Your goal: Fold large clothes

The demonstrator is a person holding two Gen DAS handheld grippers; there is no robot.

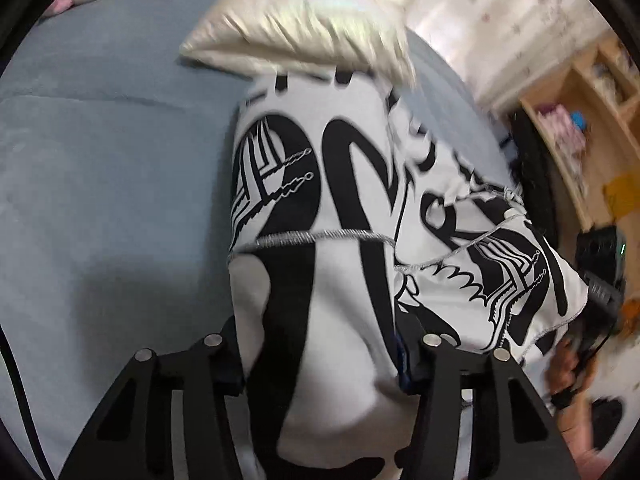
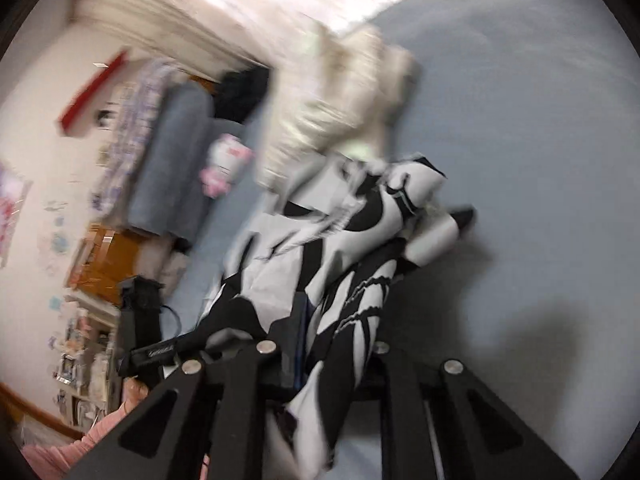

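Observation:
A large white garment (image 1: 352,168) with bold black graphics lies bunched on a blue bed sheet (image 1: 100,160). My left gripper (image 1: 320,352) has a thick fold of it filling the gap between its fingers, and both pads press on the cloth. In the right wrist view the same garment (image 2: 348,216) trails away across the bed sheet (image 2: 520,160). My right gripper (image 2: 336,332) is shut narrowly on a black-and-white edge of it. The picture is blurred.
A cream pillow (image 1: 304,28) lies just beyond the garment, seen also as the pillow (image 2: 340,112). A pink-and-white plush toy (image 2: 224,164) sits near a grey cushion. Wooden shelves (image 1: 580,120) and clutter stand past the bed's edge. A pink sleeve (image 2: 60,448) shows at the lower left.

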